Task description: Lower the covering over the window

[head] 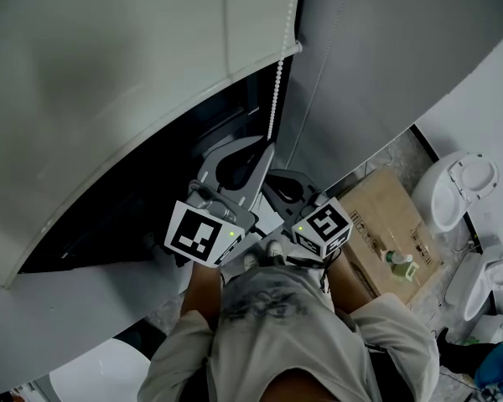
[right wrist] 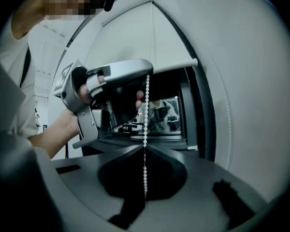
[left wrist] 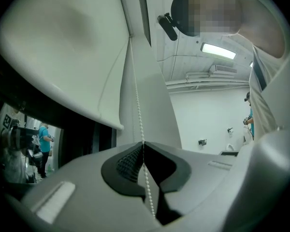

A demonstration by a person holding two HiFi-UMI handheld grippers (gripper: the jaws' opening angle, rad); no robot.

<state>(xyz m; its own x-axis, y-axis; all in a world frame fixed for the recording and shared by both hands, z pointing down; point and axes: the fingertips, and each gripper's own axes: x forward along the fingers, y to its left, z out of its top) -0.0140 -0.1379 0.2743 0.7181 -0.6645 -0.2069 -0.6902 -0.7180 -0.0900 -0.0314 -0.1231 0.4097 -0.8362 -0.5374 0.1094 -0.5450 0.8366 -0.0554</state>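
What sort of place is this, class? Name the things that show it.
Probably an indoor workroom or storeroom rather than a home: a roller blind hangs over a dark window, and a white toilet stands beside a cardboard box.

We see a speckled grey floor (head: 400, 156) at the right of the head view. A flattened brown cardboard box (head: 384, 216) lies on it beside the wall. Just beyond the box, two white ceramic toilet fixtures (head: 455, 189) (head: 490, 279) stand on the floor, one near the other. The person's light shoes (head: 264, 256) are planted near the box's corner.
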